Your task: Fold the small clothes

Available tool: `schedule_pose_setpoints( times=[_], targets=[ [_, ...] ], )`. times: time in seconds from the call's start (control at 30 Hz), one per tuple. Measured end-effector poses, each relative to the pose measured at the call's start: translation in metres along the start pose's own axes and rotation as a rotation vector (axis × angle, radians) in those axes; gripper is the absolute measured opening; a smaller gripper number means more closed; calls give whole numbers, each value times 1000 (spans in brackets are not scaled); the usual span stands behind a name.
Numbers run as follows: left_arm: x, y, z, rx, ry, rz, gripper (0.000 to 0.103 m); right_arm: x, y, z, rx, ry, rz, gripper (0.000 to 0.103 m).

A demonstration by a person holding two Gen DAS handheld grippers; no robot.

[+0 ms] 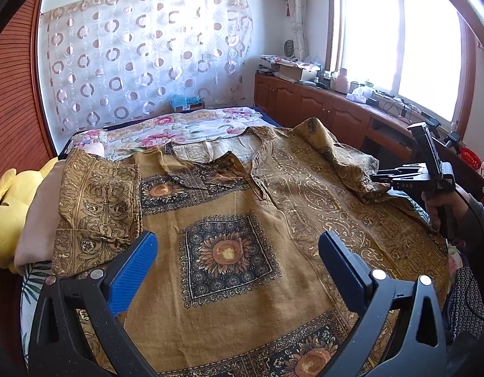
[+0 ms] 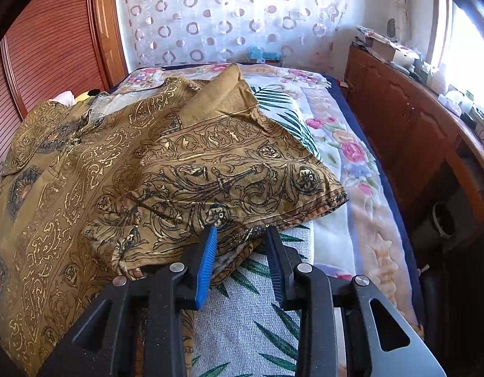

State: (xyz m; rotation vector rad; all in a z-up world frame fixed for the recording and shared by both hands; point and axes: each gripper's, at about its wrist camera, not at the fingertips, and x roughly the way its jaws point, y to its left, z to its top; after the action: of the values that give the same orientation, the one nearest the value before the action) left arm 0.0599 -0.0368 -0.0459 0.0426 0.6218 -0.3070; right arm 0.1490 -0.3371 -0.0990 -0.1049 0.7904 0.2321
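Note:
A mustard-brown patterned shirt (image 1: 229,220) with sunflower squares lies spread on the bed. Its left sleeve (image 1: 97,201) is folded in. My left gripper (image 1: 237,251) hovers open and empty over the shirt's middle. The right gripper (image 1: 383,179) shows at the right in the left wrist view, at the shirt's right sleeve (image 1: 351,163). In the right wrist view the right gripper (image 2: 242,232) has its jaws partly closed around the sleeve's edge (image 2: 235,182), which is bunched and folded over the shirt body (image 2: 69,188).
A leaf-print cloth (image 2: 251,323) and floral bedspread (image 2: 345,157) lie under the shirt. A yellow plush toy (image 1: 9,194) sits at the left. A wooden cabinet (image 1: 320,103) with clutter runs along the right under the window. A wooden wardrobe (image 2: 53,47) stands at the left.

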Motion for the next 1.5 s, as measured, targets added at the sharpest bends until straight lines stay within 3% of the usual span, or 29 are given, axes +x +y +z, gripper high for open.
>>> schedule_pose_setpoints(
  times=[0.1, 0.17, 0.23, 0.4, 0.53, 0.7, 0.93, 1.0, 1.13, 1.3, 1.5],
  targets=[
    [0, 2, -1, -5, -1, 0, 103, -1, 1, 0, -5, -1, 9, 28],
    [1, 2, -2, -8, 1, 3, 103, -2, 4, 0, -18, 1, 28, 13],
    [1, 3, -3, -11, 3, 4, 103, -2, 8, 1, -36, 9, 30, 8],
    [1, 6, -5, -17, 3, 8, 103, -8, 14, 8, -70, -6, 13, 7],
    [1, 10, -6, -33, 1, 11, 103, -27, 18, 25, -69, -80, 11, 6],
    [-3, 11, -6, -33, -8, 22, 103, -46, 41, 49, -108, -160, 63, 7],
    [-12, 21, -6, -49, -22, 38, 103, -47, 91, 61, -200, -180, 139, 7],
    [-12, 23, -6, -54, -21, 39, 103, -48, 98, 59, -204, -184, 169, 7],
    [-12, 26, -7, -60, -19, 39, 103, -48, 82, 61, -185, -198, 182, 35],
    [-10, 28, -7, -68, -18, 35, 103, -52, 72, 55, -160, -191, 147, 37],
    [-10, 28, -7, -67, -18, 33, 103, -21, 63, 43, -141, -85, 108, 37]
  ],
)
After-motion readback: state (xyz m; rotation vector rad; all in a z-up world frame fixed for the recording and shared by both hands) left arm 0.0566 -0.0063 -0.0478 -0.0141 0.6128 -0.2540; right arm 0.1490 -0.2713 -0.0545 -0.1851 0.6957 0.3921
